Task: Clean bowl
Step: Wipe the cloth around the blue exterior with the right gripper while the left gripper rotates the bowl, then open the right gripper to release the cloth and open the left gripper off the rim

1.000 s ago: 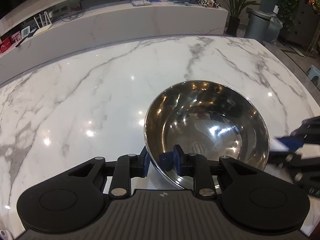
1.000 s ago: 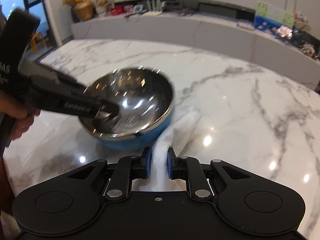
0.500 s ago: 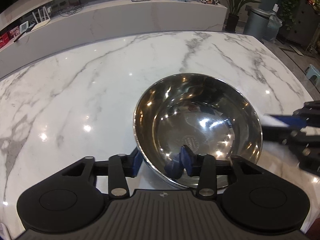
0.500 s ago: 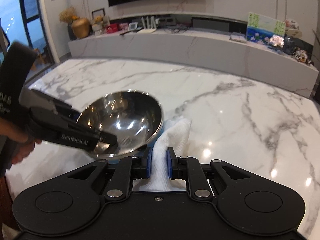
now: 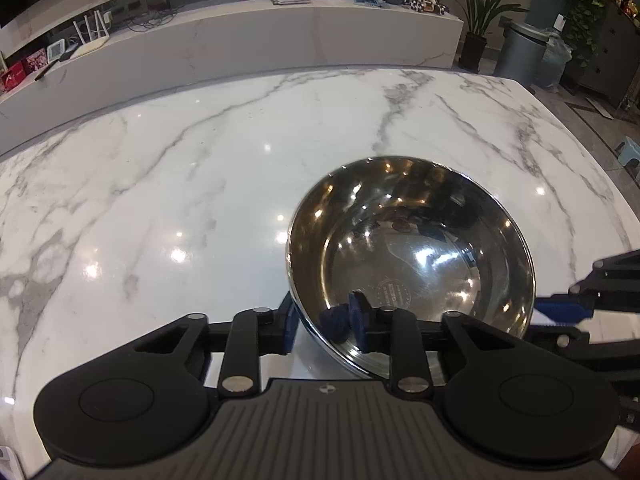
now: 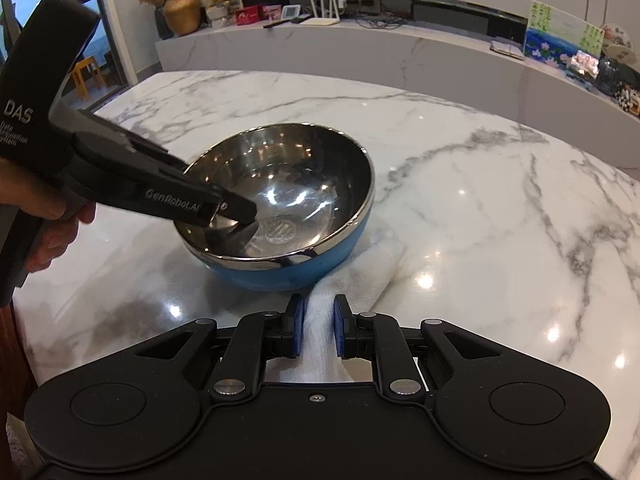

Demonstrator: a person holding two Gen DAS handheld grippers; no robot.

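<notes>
A steel bowl [image 5: 412, 256] with a blue outside [image 6: 280, 216] rests on the white marble table [image 5: 160, 184]. My left gripper [image 5: 324, 326] straddles its near rim, one finger inside, one outside, shut on the rim. It also shows in the right wrist view [image 6: 236, 210] at the bowl's left side. My right gripper [image 6: 318, 330] is shut on a white cloth [image 6: 360, 276], which lies against the bowl's right outer wall. The right gripper shows at the right edge of the left wrist view [image 5: 560, 312].
A long marble counter [image 5: 240, 40] with small items runs behind the table. A grey bin [image 5: 520, 52] and plants [image 5: 476, 12] stand at the far right. The table edge [image 6: 120, 96] is near on the left in the right wrist view.
The bowl was lifted and tilted by my left gripper, then set flat on the table. My right gripper with the cloth stays beside the bowl.
</notes>
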